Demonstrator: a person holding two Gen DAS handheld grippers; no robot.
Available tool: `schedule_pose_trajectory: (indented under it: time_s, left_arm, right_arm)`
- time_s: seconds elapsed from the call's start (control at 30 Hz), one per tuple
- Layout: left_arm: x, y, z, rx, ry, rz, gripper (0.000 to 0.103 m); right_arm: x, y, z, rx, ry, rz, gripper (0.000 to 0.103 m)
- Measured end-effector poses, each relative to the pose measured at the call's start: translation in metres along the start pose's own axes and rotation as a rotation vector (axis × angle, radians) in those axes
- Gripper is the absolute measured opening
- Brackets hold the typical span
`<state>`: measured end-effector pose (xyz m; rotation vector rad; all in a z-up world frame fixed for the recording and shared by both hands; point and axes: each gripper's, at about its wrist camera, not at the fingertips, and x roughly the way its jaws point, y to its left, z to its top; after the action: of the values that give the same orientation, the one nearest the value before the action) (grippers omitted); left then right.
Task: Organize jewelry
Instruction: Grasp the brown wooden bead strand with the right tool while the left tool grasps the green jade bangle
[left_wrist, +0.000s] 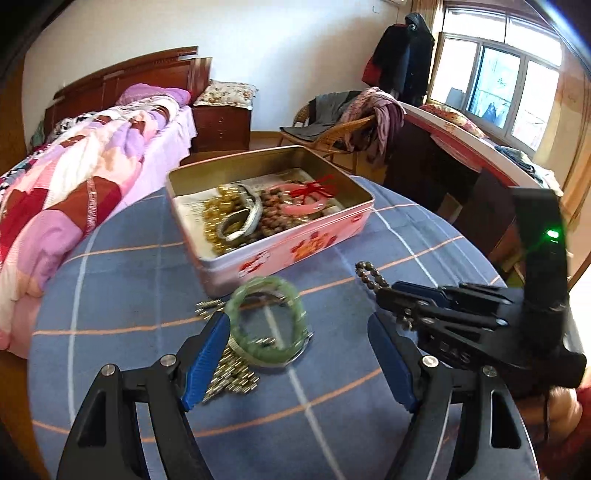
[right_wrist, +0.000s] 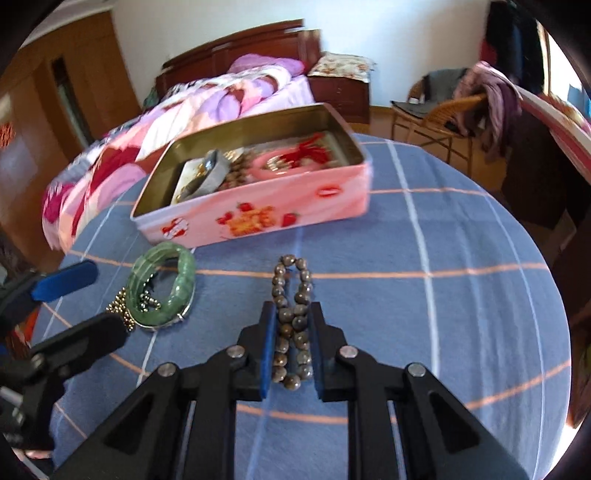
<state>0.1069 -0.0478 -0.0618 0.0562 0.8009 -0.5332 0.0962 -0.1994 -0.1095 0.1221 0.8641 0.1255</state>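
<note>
My right gripper (right_wrist: 291, 347) has its fingers clamped on the brown bead bracelet (right_wrist: 292, 317) near the table's (right_wrist: 461, 295) middle. Next I'd lift it into the pink tin (right_wrist: 258, 218) toward the far edge. My left gripper (left_wrist: 299, 354) stands wide around the green bangle (left_wrist: 267, 321).

A: Both grippers are the same build, right?

B: Yep. The left gripper (left_wrist: 297, 360) and right gripper (right_wrist: 292, 347) are black plastic frames with triangular cutouts, round silver screws at the pivots and ribbed blue pads on the fingers (left_wrist: 207, 363). The right one's body has a green light (left_wrist: 552, 233) and raised lettering, too blurry to read.
</note>
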Motion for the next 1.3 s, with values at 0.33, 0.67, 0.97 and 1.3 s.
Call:
schedule_pose_trajectory:
  time_s: [0.33,0.67,0.97,1.3]
  left_arm:
    - [0.036,-0.007,-0.005,0.038,0.11,0.052,0.029]
    - [0.008,0.01,-0.01,-0.097,0.036,-0.096,0.007]
    - [-0.049,0.013,-0.02,-0.156,-0.087,-0.229,0.007]
    - [-0.076,0.016,-0.032,-0.193,-0.127,-0.193,0.007]
  right_arm:
    - [0.0,-0.01,-0.003,0.067,-0.018,-0.002,0.02]
    - [0.002,-0.009,-0.005,0.05,-0.014,-0.016,0.02]
    - [-0.005,-0.012,-0.007,0.073,-0.043,-0.062,0.02]
    - [-0.043,0.003,-0.018,0.084,-0.112,-0.031,0.02]
